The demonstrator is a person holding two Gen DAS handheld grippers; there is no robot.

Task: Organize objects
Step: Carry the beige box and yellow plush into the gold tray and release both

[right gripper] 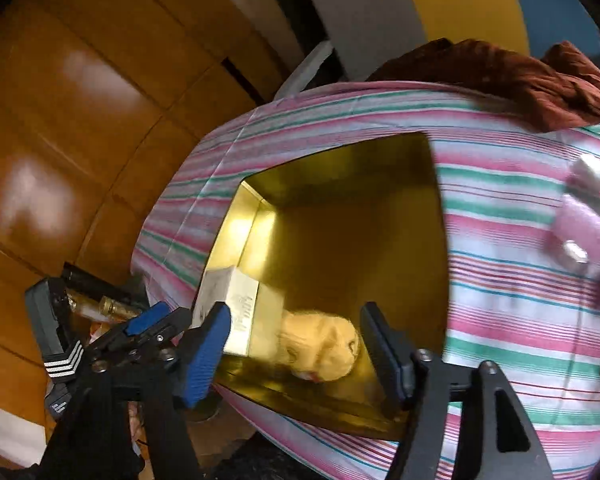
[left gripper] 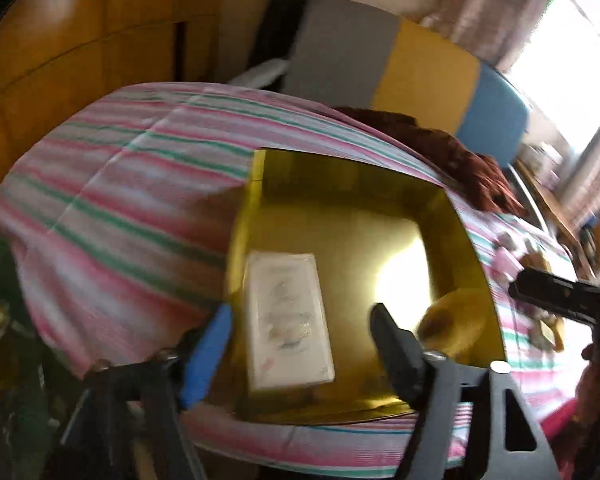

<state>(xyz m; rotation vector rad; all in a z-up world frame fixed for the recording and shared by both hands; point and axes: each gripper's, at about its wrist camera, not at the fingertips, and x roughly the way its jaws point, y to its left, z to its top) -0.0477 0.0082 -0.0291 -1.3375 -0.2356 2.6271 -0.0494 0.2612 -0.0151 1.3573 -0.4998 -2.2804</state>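
A shiny gold box sits open on a table with a pink, green and white striped cloth. Inside lie a white rectangular box and a yellow plush toy. My left gripper is open and empty above the white box. In the right wrist view the gold box holds the white box and the plush toy. My right gripper is open and empty just above the plush toy. The right gripper's body shows in the left wrist view.
A pink and white plush toy lies on the cloth at the right. A dark red cloth is heaped at the table's far edge. Brown wooden cabinet doors stand to the left. Grey, yellow and blue panels stand behind.
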